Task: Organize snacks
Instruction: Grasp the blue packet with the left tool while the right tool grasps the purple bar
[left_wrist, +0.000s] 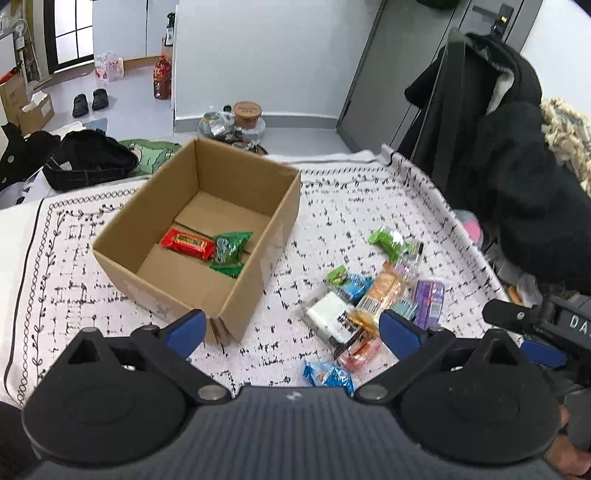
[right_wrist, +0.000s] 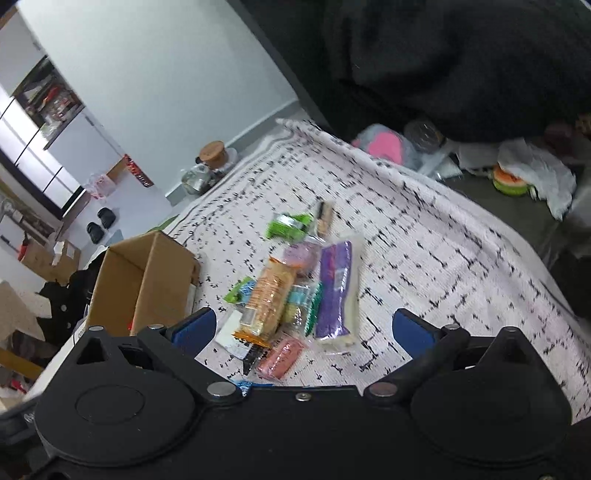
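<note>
Surface: patterned white cloth (left_wrist: 332, 206) over what looks like a tabletop; hard to be sure under the fabric.
Box: cardboard box (left_wrist: 155, 254) sits open on the left part of the cloth, flaps out of the way so snacks can drop straight in.
Already boxed: red snack bar (left_wrist: 188, 243) and green packets (left_wrist: 231, 249) lie flat on the box floor, touching each other.
Loose pile: snack pile (right_wrist: 291, 291) just right of the box, wrappers overlapping; orange cracker pack (right_wrist: 267, 299) on top, purple pack (right_wrist: 336, 291) along its right side, pink sausage-like pack (right_wrist: 280, 356) nearest the camera.
Stray: lime-green packet (right_wrist: 288, 225) at the far edge of the pile, apart from the rest.
Left claw (left_wrist: 291, 328): wide open, holds nothing, hovers between box corner and pile.
Right claw (right_wrist: 304, 330): wide open, holds nothing, spread over the near end of the pile, likely lining up a pick.
Progress: early; most snacks not yet in the box.
</note>
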